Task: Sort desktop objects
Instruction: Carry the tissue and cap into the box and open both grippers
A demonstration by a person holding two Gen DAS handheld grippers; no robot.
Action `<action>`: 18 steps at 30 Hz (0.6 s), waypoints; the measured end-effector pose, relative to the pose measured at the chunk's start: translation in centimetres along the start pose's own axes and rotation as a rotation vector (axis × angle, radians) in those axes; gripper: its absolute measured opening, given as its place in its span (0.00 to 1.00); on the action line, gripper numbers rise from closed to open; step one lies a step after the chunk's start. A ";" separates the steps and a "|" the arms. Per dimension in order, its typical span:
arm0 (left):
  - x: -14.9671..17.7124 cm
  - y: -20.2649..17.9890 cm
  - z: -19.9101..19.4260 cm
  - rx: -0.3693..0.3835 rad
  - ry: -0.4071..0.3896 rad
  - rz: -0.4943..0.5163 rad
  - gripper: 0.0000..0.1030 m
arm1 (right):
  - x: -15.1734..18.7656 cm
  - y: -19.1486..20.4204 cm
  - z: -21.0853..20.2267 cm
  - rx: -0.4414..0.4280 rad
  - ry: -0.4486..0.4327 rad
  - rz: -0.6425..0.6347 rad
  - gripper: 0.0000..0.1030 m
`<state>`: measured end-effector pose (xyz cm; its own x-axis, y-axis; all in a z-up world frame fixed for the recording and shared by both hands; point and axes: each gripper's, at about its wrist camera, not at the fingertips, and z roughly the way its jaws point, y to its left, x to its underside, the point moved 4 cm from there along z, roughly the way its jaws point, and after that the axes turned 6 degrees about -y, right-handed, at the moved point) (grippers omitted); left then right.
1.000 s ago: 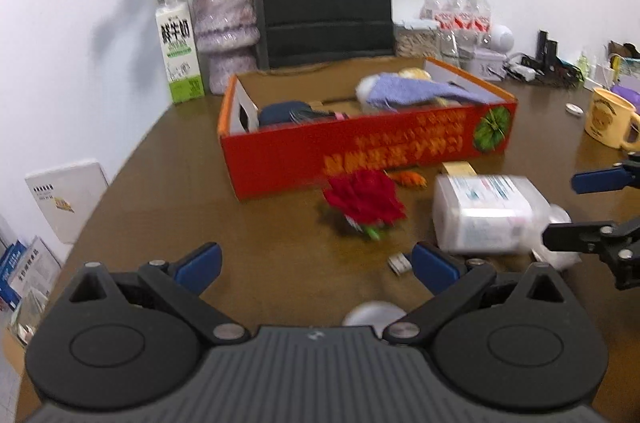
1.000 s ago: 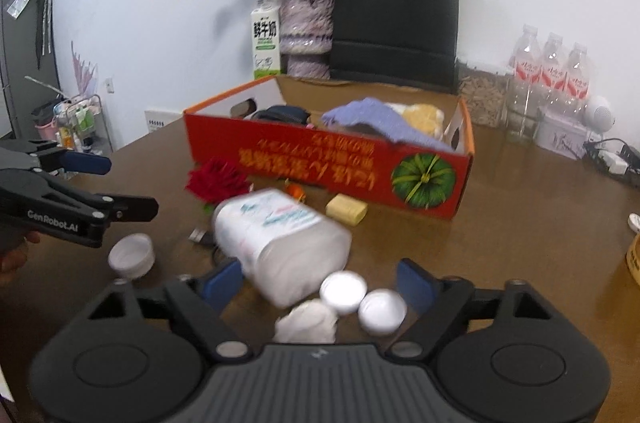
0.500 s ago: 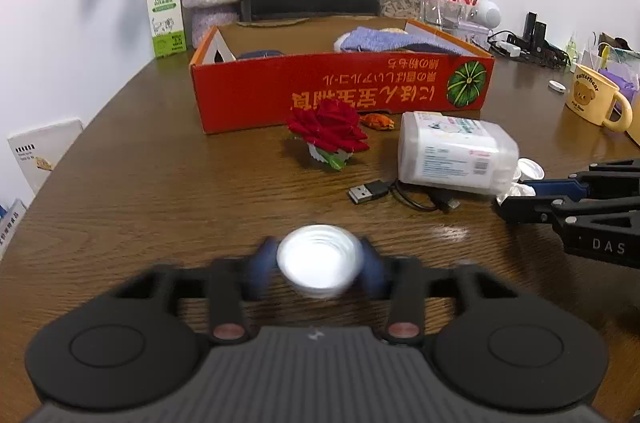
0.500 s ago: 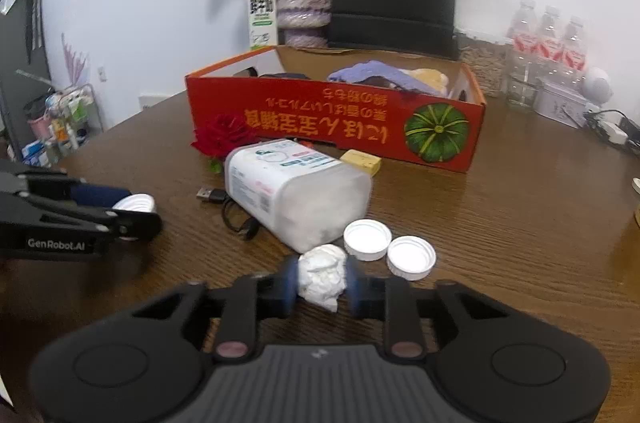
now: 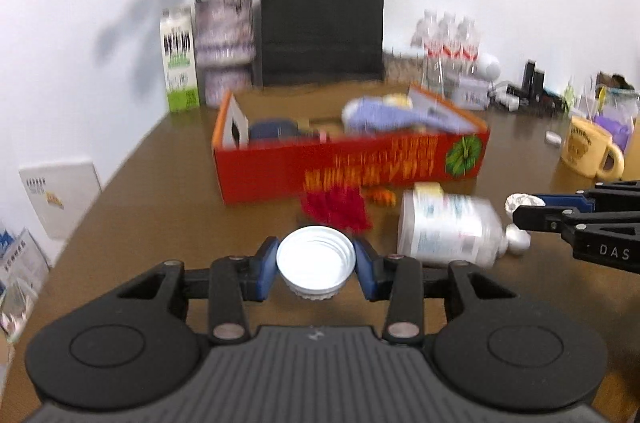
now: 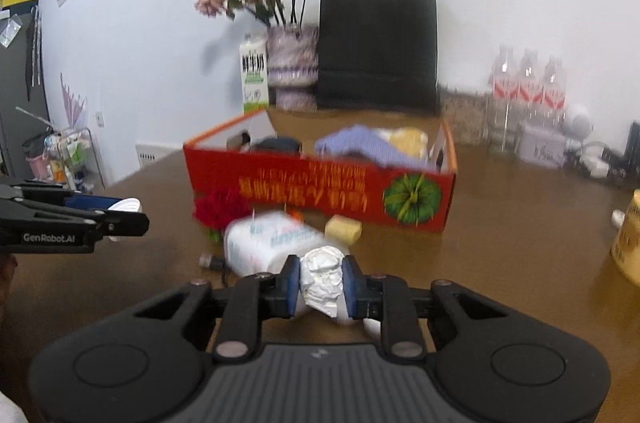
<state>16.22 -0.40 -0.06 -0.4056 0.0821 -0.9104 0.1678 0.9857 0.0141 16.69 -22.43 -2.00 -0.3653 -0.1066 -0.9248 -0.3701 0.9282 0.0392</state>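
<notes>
Two claws clenched | left claw [image 5: 315,265]: white cap [image 5: 315,260] | right claw [image 6: 320,283]: crumpled paper wad [image 6: 322,273]

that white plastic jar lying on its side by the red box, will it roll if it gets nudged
Probably only a little: the white plastic jar lies on its side, but its body looks squarish with flat faces. It looks open at the mouth and likely light, so it may slide or spin on the smooth table instead.

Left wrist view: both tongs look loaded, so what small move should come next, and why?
Probably carry both loads forward over the red box and let go. The left tongs are shut on a white cap, the right tongs on a crumpled paper wad, both apparently clear of the table. The box is open-topped and already holds items.
</notes>
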 end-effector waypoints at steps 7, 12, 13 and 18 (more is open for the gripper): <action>-5.2 -0.2 1.2 -0.005 -0.102 0.016 0.40 | -5.0 -0.2 2.2 0.006 -0.087 -0.038 0.20; -7.7 0.2 3.8 -0.004 -0.126 0.000 0.40 | -7.8 -1.7 5.6 0.017 -0.108 -0.020 0.20; -8.1 0.3 4.5 -0.003 -0.126 -0.003 0.40 | -8.1 -2.1 6.3 0.020 -0.107 -0.016 0.20; -9.6 0.7 8.2 0.003 -0.114 -0.021 0.40 | -9.3 -3.5 10.2 0.032 -0.094 0.000 0.20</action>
<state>27.60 -1.73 5.26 -0.3038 0.0443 -0.9517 0.1630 0.9866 -0.0061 30.08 -21.07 2.62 -0.2832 -0.0741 -0.9562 -0.3424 0.9391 0.0287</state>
